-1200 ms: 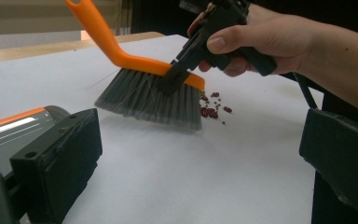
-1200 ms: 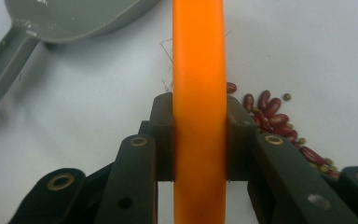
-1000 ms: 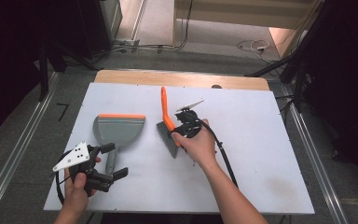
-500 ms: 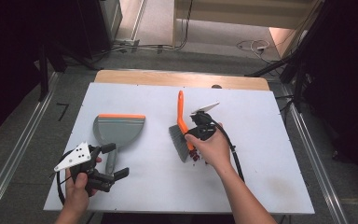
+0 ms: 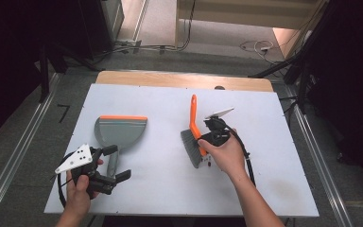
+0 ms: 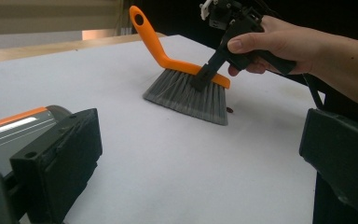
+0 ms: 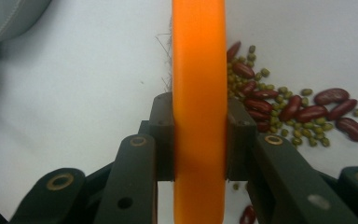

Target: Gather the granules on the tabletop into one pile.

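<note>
Right gripper view: the right claw (image 7: 199, 140) pinches the orange brush (image 7: 199, 70) — red and green beans (image 7: 279, 109) scattered just beside it on the desk (image 7: 74, 93).

Both forearms are bare, with no sleeves or gloves on the hands. The left gripper (image 5: 118, 176), at the lower left of the high view, is black, with a pale grey three-cornered plate on top marked by small dark dots, and a black cable looping below it. Its own view shows two broad, blocky black jaws with round screw holes. The right gripper (image 5: 202, 146), near the centre of the high view, is black too, topped by a similar pale plate, with a thick black cable trailing toward the lower right. Its own view shows black linked arms with brass-ringed pivot holes and flat black pads (image 7: 164, 135).
</note>
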